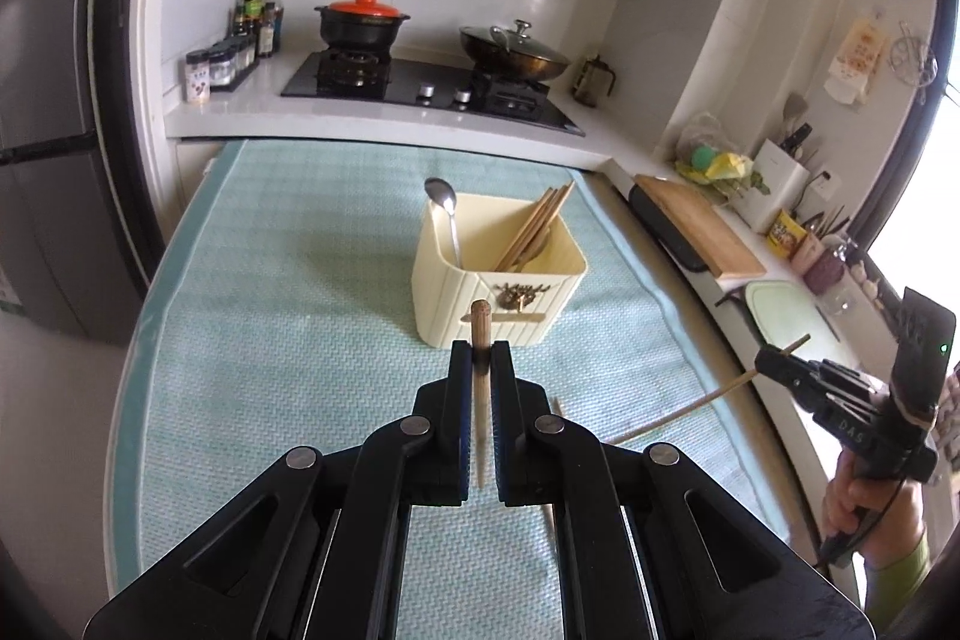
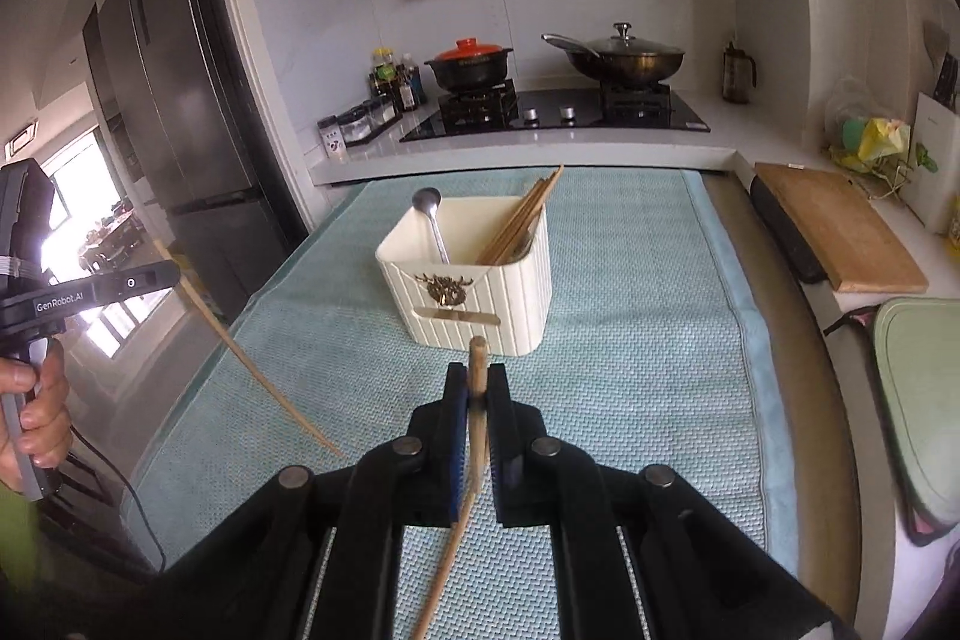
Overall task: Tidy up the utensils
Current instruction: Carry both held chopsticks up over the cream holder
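A cream utensil holder (image 1: 510, 292) (image 2: 480, 304) stands on the teal mat (image 1: 270, 340) (image 2: 648, 340), holding a metal spoon (image 1: 447, 211) (image 2: 429, 211) and several wooden chopsticks (image 1: 537, 223) (image 2: 522, 217). My left gripper (image 1: 480, 349) is shut on a wooden chopstick (image 1: 480, 319), raised above the mat in front of the holder. My right gripper (image 2: 477, 376) is shut on another chopstick (image 2: 478, 358), also lifted in front of the holder. Each gripper appears in the other's view, chopstick slanting down: right gripper (image 1: 774, 361), left gripper (image 2: 168, 274). One more chopstick (image 1: 549, 520) lies on the mat, partly hidden.
Behind the mat is a counter with a gas hob (image 1: 420, 85), a red-lidded pot (image 1: 360, 19) and a lidded wok (image 1: 516, 49). A wooden cutting board (image 2: 840, 226) lies to the right, a dark fridge (image 2: 180, 100) stands to the left.
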A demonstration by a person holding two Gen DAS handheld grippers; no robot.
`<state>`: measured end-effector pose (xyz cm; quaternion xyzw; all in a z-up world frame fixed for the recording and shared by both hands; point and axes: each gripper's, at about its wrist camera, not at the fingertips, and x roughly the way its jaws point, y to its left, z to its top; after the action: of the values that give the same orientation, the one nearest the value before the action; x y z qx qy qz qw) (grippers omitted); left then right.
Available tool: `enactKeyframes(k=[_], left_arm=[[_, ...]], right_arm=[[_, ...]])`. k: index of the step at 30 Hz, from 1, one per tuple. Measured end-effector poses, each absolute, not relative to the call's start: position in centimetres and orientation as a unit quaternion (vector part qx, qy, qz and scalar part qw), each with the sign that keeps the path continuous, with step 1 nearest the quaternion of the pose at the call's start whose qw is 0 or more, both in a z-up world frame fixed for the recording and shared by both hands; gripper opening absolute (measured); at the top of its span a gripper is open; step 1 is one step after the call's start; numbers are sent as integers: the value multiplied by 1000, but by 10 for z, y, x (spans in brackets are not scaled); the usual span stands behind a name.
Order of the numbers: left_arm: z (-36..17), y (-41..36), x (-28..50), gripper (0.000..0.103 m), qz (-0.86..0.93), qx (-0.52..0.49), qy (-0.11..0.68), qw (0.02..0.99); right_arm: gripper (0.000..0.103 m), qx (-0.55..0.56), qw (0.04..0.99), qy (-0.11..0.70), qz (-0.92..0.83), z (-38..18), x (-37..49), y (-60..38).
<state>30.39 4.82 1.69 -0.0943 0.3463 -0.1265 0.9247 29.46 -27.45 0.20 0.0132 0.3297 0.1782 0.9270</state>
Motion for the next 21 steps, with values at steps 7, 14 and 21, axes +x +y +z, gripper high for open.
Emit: enactKeyframes(k=[7, 14, 21], left_arm=[[21, 45, 291, 4, -108, -68, 334, 934], [18, 38, 288, 4, -89, -40, 329, 939], [19, 33, 284, 4, -74, -17, 315, 946]], right_arm=[[6, -2, 939, 291, 182, 27, 287, -260], [6, 4, 937, 295, 186, 31, 288, -257], [6, 7, 935, 301, 185, 29, 290, -256]])
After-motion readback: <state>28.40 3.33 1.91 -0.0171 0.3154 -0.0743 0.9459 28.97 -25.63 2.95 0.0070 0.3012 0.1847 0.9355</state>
